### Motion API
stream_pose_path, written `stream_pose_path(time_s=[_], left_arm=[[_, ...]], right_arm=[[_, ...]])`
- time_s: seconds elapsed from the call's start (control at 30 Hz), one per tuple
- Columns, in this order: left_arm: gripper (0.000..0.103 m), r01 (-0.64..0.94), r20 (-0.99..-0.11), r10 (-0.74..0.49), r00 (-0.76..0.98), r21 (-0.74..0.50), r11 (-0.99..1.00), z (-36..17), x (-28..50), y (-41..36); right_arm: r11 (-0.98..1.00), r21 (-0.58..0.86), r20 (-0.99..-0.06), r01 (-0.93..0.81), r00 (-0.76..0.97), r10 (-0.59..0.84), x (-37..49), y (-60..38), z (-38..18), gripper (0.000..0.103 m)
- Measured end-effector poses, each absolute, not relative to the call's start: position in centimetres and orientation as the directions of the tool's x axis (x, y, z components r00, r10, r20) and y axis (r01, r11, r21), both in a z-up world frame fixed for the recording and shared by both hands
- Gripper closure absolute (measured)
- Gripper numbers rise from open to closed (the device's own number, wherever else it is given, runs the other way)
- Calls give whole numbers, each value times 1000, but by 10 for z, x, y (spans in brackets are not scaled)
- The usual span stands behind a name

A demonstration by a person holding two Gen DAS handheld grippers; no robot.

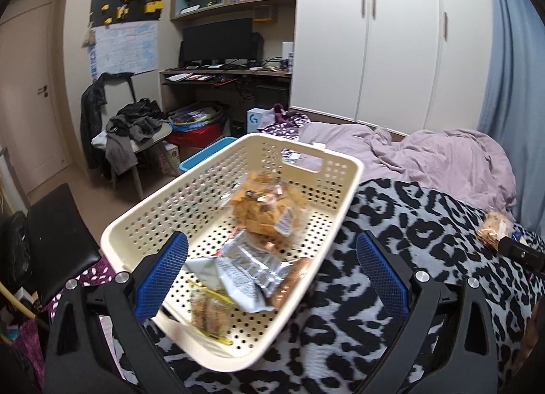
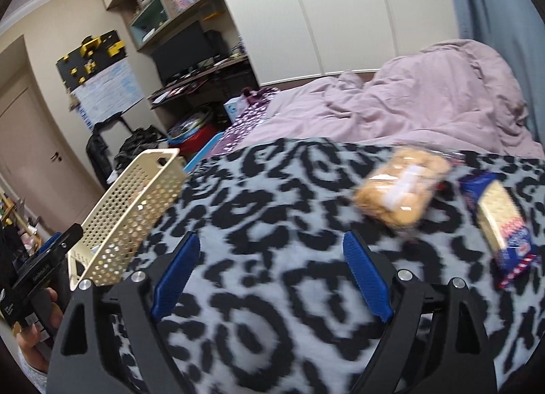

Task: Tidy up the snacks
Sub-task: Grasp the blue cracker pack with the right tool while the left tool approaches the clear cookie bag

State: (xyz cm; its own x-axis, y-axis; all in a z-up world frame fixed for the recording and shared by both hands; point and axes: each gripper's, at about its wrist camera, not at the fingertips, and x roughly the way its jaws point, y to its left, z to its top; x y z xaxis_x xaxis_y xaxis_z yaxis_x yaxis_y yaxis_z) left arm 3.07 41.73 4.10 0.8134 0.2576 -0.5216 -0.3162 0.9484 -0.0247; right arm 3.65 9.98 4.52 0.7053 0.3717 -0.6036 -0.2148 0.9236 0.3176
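— On the bed, what sits where?

— A cream perforated basket (image 1: 218, 196) rests on the leopard-print blanket (image 1: 391, 223), at its left edge. Inside lie a clear bag of orange snacks (image 1: 264, 205), a silver wrapper (image 1: 238, 278) and a small clear packet (image 1: 207, 312) nearest the camera.

— And outside the basket?

— Off to the right, on the same blanket, a bag of golden crackers (image 2: 402, 186) lies just beside a blue wafer pack (image 2: 504, 227).

— The jaws?

— The left gripper (image 1: 270, 274) stands wide open over the near end of the basket, holding nothing. The right gripper (image 2: 270, 274) is wide open too, above bare blanket, with the cracker bag just past its right finger.
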Motion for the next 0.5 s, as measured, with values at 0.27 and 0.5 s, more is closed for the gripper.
stream_pose_path(time_s=[0.27, 0.5], left_arm=[[3, -248, -529, 217, 821, 13, 969, 43, 41, 383], [2, -182, -548, 171, 819, 36, 983, 43, 51, 358]], right_arm=[[941, 314, -603, -127, 738, 301, 28, 46, 42, 17], [959, 278, -619, -63, 751, 229, 22, 7, 36, 17]])
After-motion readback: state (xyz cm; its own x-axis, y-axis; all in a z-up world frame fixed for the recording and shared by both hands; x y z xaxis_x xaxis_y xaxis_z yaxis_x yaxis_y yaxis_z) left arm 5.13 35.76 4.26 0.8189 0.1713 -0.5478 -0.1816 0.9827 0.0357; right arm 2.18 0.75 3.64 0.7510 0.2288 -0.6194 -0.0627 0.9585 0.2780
